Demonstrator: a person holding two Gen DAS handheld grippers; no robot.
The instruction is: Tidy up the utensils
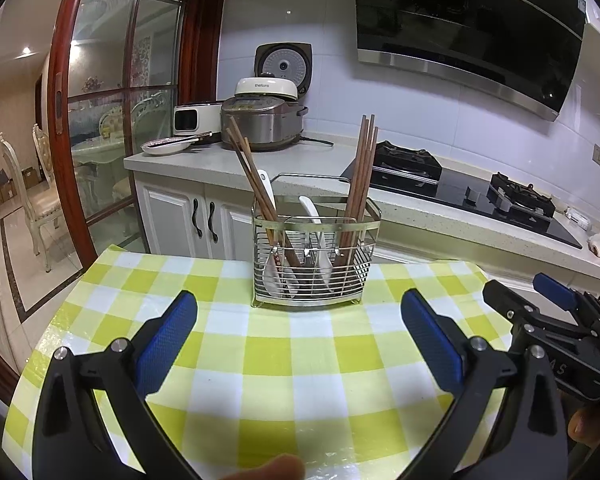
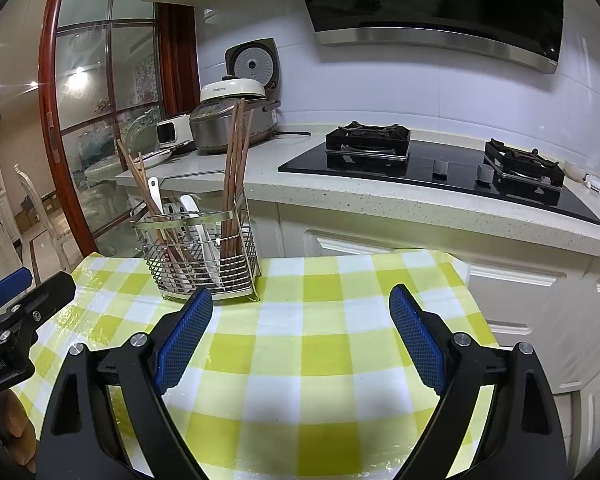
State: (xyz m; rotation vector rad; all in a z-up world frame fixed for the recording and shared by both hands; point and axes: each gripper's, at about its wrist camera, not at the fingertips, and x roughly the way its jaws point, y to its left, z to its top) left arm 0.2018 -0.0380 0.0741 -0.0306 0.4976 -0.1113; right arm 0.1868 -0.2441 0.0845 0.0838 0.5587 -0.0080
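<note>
While both tools hang above the near half of the checked tablecloth (image 1: 260,344), neither carries anything: the left gripper (image 1: 299,320) has its blue pads spread wide with only cloth between them, and the right gripper (image 2: 301,312) is spread just as wide and just as empty. Seen from the left wrist, the right gripper sits off at the cloth's right edge; seen from the right wrist, the left one sits at the left edge. Beyond the fingertips, toward the far edge of the table, stands the wire utensil caddy (image 1: 314,280), upright on the cloth. One bundle of wooden chopsticks (image 1: 362,184) stands in its right compartment, another bundle of chopsticks (image 1: 256,184) leans in its left end, and white ceramic spoons (image 1: 318,236) rest in the left and middle parts. No loose utensil shows on the cloth in either view. My judgement is that the sorting is nearly or wholly finished, unless the left bundle must join the right one; behind it all runs the kitchen counter (image 2: 364,196) with its gas hob (image 2: 444,172)
</note>
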